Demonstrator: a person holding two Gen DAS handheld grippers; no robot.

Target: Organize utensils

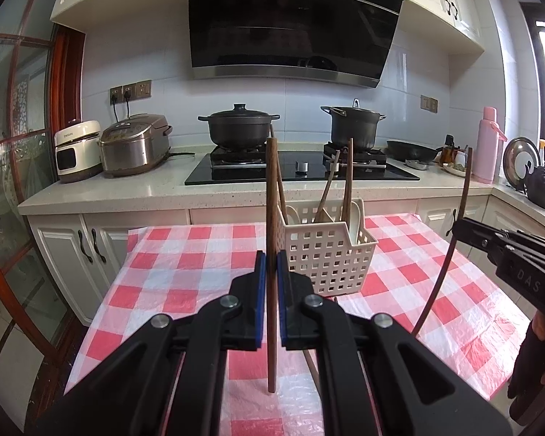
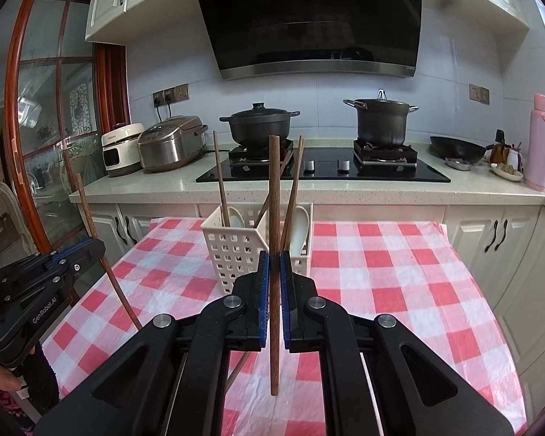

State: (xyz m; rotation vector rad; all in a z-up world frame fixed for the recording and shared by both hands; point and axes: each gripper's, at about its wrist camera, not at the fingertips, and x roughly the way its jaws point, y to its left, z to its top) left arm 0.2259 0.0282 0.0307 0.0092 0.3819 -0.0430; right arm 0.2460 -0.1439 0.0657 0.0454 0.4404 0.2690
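My left gripper [image 1: 271, 265] is shut on a brown wooden chopstick [image 1: 271, 196] and holds it upright above the checked table. My right gripper [image 2: 273, 265] is shut on another upright wooden chopstick [image 2: 273, 189]. A white perforated basket [image 1: 327, 250] stands on the table beyond both grippers; it also shows in the right wrist view [image 2: 236, 247]. It holds several chopsticks and white spoons [image 2: 298, 225]. The right gripper with its chopstick shows at the right of the left wrist view [image 1: 457, 230]. The left gripper shows at the left of the right wrist view [image 2: 91, 250].
The table has a red and white checked cloth [image 1: 185, 276]. Behind it is a counter with a black hob [image 1: 301, 170], two black pots [image 1: 238, 127], two rice cookers [image 1: 134, 145], a wok and a pink flask [image 1: 487, 145]. White cabinets stand below.
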